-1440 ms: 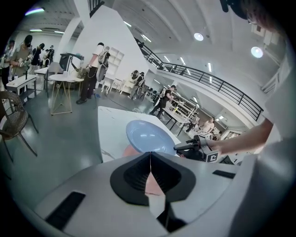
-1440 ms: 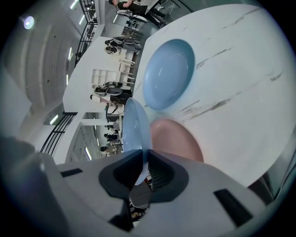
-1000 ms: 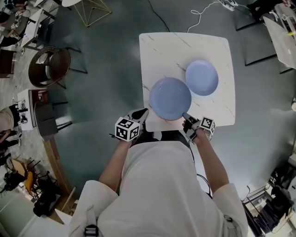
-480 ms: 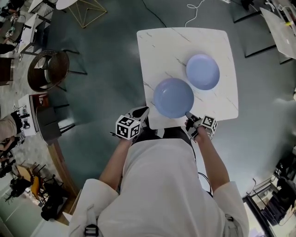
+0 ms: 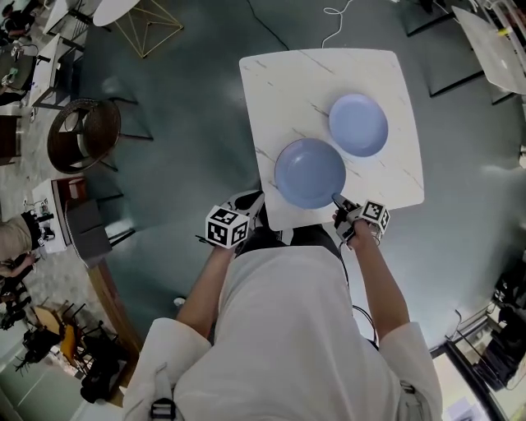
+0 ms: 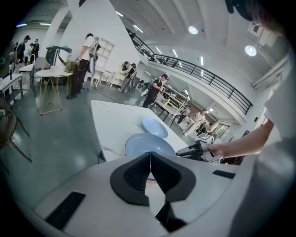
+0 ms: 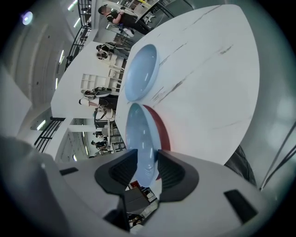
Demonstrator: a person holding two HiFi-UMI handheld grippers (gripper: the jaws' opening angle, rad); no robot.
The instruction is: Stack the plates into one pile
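A large blue plate point(image 5: 310, 173) with a red underside point(image 7: 159, 129) lies near the front edge of the white marble table point(image 5: 279, 82). A smaller blue plate point(image 5: 358, 124) rests just behind it to the right, and their rims almost touch. My right gripper point(image 5: 338, 201) is at the large plate's near right rim. Its jaws are opening, and the rim point(image 7: 141, 143) still sits between them. My left gripper point(image 5: 249, 204) hovers at the table's near left edge, shut on nothing, its fingertips point(image 6: 150, 155) pointing toward the large plate point(image 6: 149, 144).
The table stands alone on a dark floor. A round wooden chair point(image 5: 84, 134) and a dark stool point(image 5: 86, 230) are off to the left, and a white cable point(image 5: 333, 15) lies beyond the far edge. Several people stand in the hall behind point(image 6: 88, 65).
Both grippers and both plates stay about where they were. The right gripper's fingers at the large plate's rim look a little wider apart.
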